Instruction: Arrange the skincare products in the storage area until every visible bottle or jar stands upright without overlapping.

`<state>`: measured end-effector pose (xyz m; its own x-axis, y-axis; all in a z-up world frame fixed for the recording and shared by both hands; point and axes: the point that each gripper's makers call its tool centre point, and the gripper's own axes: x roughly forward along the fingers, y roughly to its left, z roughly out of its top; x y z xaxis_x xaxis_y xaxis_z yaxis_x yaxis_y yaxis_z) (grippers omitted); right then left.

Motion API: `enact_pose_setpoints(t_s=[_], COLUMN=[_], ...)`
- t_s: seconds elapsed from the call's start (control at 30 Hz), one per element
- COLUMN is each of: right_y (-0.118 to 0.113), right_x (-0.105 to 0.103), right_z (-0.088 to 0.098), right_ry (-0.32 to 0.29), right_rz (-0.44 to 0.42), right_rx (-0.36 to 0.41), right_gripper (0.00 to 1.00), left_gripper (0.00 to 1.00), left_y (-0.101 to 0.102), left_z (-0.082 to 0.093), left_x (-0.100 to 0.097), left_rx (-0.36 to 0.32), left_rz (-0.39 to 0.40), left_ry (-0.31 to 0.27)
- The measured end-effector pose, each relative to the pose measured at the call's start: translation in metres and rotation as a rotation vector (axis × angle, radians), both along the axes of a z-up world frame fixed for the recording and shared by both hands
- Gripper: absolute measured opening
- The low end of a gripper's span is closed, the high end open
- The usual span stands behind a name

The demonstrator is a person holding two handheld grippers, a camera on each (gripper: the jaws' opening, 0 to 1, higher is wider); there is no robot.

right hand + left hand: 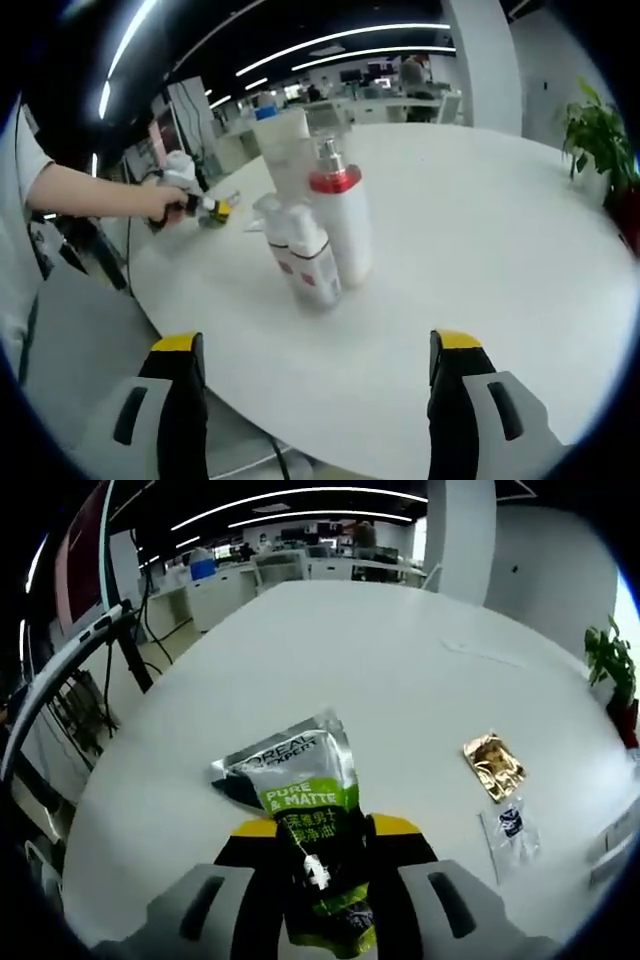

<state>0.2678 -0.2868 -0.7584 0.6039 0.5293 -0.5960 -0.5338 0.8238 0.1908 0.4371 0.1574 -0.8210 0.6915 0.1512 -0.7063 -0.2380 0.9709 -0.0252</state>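
A silver, green and black L'Oreal tube (300, 780) lies flat between the yellow-tipped jaws of my left gripper (322, 828), which is shut on it just above the white table (400, 670). In the right gripper view, a white pump bottle with a red collar (340, 225) stands upright. A shorter white bottle with a red label (305, 262) leans against its front, and a tall white container (283, 150) stands behind. My right gripper (316, 345) hangs open and holds nothing, short of this group. The left gripper (208, 209) is seen further left, in a person's hand.
A gold sachet (493, 765) and a clear sachet with a blue label (512, 830) lie on the table to the right of the tube. A potted plant (610, 665) stands past the table's right edge. Desks and chairs fill the room behind.
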Motion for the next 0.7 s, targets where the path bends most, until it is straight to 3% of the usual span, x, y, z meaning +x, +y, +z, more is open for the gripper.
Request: enact_pose_setpoints(t_s=[0.07,0.17,0.37,0.7], right_y=[0.002,0.004,0.007,0.022], right_x=[0.0,0.0,-0.002,-0.006], right_z=[0.002,0.005,0.009,0.018], right_ry=[-0.004,-0.009,-0.018,-0.034], right_rz=[0.002,0.007,0.015,0.041], right_rx=[0.004,0.005,0.008,0.024], right_gripper=[0.92,0.92,0.92,0.92], left_gripper=[0.16,0.07,0.05,0.05], left_y=[-0.007,-0.016,-0.026,-0.054], left_z=[0.01,0.013,0.017,0.057], left_x=[0.0,-0.002,-0.002,-0.018], left_rx=[-0.003,-0.02,0.0,-0.005], left_rz=[-0.024,-0.058,-0.143,-0.324], left_ry=[-0.059,-0.071,-0.09,-0.184])
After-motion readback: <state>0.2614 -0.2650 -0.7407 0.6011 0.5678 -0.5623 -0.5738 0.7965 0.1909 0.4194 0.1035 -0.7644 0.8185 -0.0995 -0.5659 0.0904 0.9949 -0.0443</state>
